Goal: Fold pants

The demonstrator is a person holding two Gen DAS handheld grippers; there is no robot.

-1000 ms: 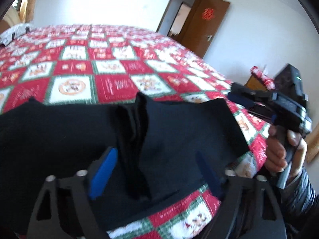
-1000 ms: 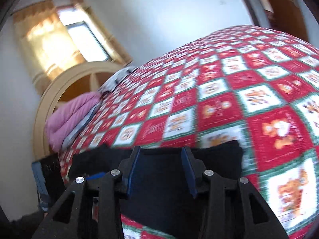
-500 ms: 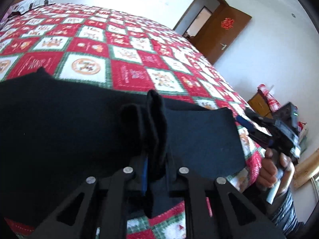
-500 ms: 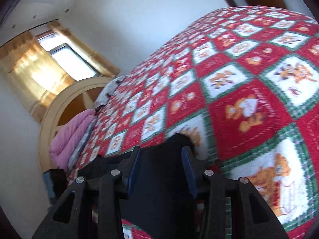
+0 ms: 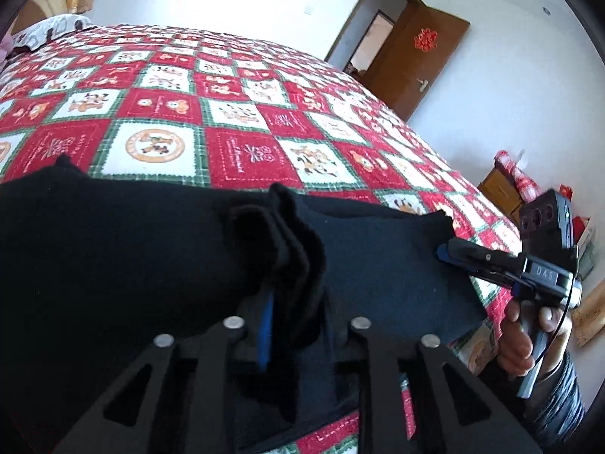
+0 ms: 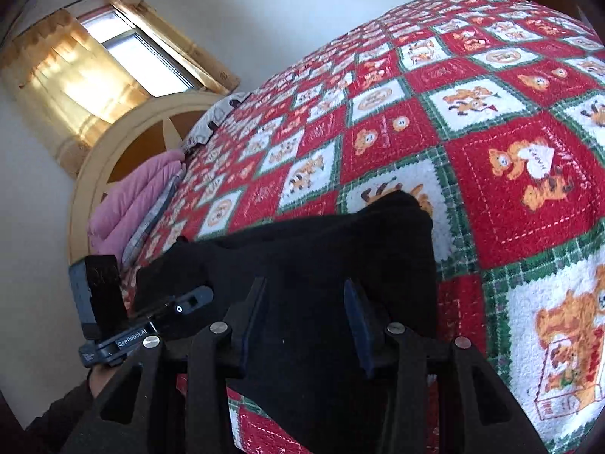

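Pink bedding [image 6: 132, 204]: folded in a stack at the far left of the right wrist view, against the rounded wooden headboard [image 6: 113, 159].
Window [image 6: 147, 60]: above the headboard, bright, with yellow curtains [image 6: 72, 79] on both sides.
Bed [image 5: 234, 121]: covered with a red, white and green checked quilt printed with bears; it carries the pants.
Pants [image 5: 124, 265]: black, lying flat on the near edge of the bed, with a bunched ridge of cloth standing up in the middle of the left wrist view.
Left gripper [image 5: 295, 325]: low over the near edge of the pants; its fingers are narrow and easing apart, with the raised ridge of black cloth between them and the blue pad [image 5: 264, 333] of the left one against the fold. In the right wrist view it shows at the left edge [image 6: 196, 297], side on.
Right gripper [image 6: 306, 325]: over the right end of the pants, fingers partly spread with flat black cloth below and between them; whether the pads touch it I cannot tell.
Right hand [image 5: 525, 340]: wrapped round the handle at the right edge of the left wrist view, in a dark sleeve.
Door [image 5: 416, 56]: brown, standing open at the far right corner, a red ornament on it.
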